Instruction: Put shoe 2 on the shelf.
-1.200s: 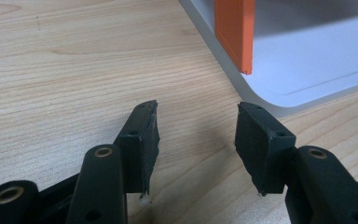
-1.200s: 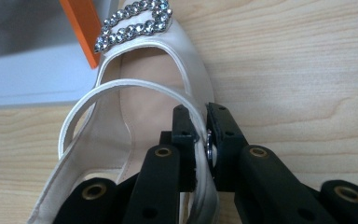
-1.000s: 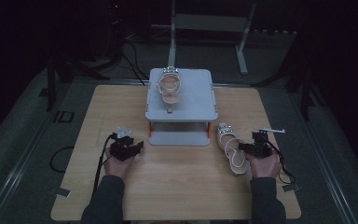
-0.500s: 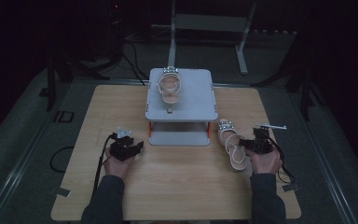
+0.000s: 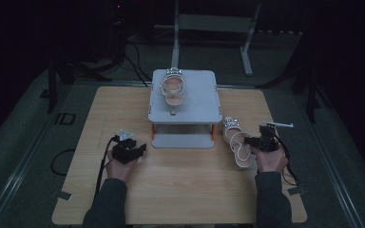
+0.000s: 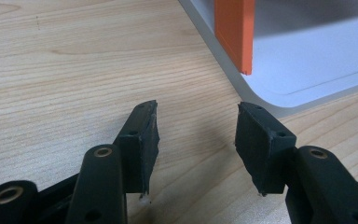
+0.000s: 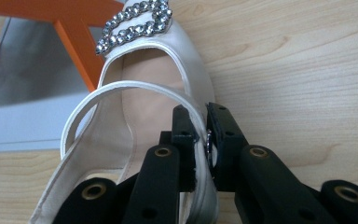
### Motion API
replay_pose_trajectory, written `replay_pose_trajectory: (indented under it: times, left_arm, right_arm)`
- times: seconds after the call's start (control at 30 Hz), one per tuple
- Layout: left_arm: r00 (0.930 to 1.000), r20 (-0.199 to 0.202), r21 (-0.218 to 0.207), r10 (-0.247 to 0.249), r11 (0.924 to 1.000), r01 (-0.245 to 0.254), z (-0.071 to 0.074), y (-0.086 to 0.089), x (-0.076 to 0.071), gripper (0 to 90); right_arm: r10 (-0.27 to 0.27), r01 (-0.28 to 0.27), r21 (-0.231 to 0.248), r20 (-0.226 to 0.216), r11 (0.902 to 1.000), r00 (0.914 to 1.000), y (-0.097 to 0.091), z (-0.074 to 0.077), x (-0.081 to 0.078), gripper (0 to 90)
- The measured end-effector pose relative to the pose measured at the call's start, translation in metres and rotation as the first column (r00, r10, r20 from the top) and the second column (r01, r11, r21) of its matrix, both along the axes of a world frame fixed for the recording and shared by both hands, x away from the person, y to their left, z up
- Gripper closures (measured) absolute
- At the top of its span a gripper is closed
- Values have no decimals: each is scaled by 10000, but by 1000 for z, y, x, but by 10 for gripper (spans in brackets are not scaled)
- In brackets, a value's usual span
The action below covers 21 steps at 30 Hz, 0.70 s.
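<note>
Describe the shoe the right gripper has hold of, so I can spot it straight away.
Start at the grey two-level rack mid-table, then look right of its lower shelf. There a white strappy sandal lies on the bare wood, its strap pinched by the right gripper. Its twin sits on top of the rack; this one is on the tabletop.

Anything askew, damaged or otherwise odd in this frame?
Nothing stands out. One white sandal sits on the grey rack; its mate lies on the table beside it, ankle strap pinched by the right gripper. The left gripper is open.

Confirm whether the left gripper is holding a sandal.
No, the left gripper has its jaws apart over bare table, nothing between them.
</note>
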<state>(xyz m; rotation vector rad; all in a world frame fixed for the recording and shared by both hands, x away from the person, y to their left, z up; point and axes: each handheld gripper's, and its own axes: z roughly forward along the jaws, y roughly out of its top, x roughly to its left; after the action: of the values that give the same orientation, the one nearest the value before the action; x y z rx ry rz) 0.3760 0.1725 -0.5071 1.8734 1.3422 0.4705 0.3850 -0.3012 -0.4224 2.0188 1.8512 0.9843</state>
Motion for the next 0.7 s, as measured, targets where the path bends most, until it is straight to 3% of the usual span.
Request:
replay_pose_trajectory:
  times: [0.7]
  left_arm:
    - [10000,6,-5,-2,10000,2,0,0,0,490]
  right_arm:
    - [10,-26,504,320,9987,9995,-1,22,18,825]
